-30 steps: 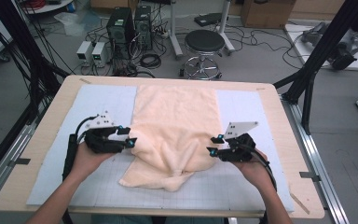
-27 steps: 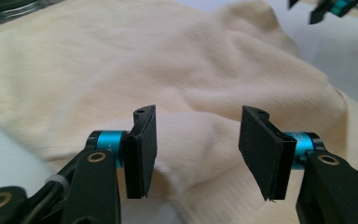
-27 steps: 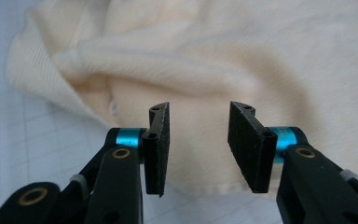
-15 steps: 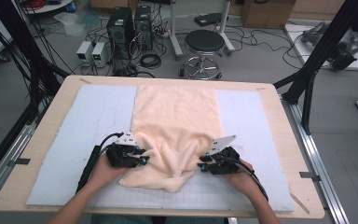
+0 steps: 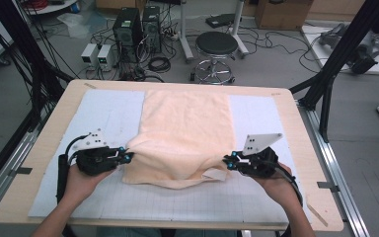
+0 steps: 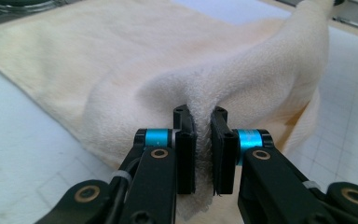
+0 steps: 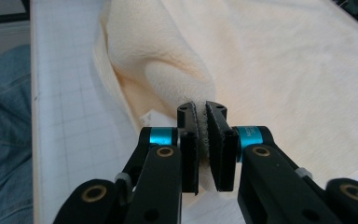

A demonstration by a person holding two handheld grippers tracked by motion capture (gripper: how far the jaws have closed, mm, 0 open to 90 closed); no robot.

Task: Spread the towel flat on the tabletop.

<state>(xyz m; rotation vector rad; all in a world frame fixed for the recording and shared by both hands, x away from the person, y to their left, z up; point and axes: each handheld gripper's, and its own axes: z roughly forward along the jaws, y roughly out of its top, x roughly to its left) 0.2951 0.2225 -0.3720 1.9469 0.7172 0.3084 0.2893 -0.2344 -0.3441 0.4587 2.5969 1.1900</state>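
Note:
A cream towel (image 5: 185, 128) lies lengthwise down the middle of the white gridded mat (image 5: 103, 118), its near end lifted and sagging between my two grippers. My left gripper (image 5: 127, 157) is shut on the towel's near left corner; the left gripper view shows terry cloth (image 6: 242, 93) pinched between the black jaws of the left gripper (image 6: 203, 140). My right gripper (image 5: 227, 163) is shut on the near right corner, where a small white label (image 5: 216, 174) hangs. In the right gripper view the right gripper (image 7: 201, 135) clamps a fold of towel (image 7: 168, 70).
The mat covers a wooden table (image 5: 296, 113) with metal rails along its sides. Beyond the far edge stand a round stool (image 5: 217, 47), computer towers (image 5: 128, 27) and floor cables. Black frame posts (image 5: 335, 64) rise at the right. The person's jeans (image 7: 2, 130) show below the near edge.
Both grippers moved inward to the towel's near end about half a second ago, closed on its corners, and have now drawn apart and back toward me, lifting and stretching the near edge.

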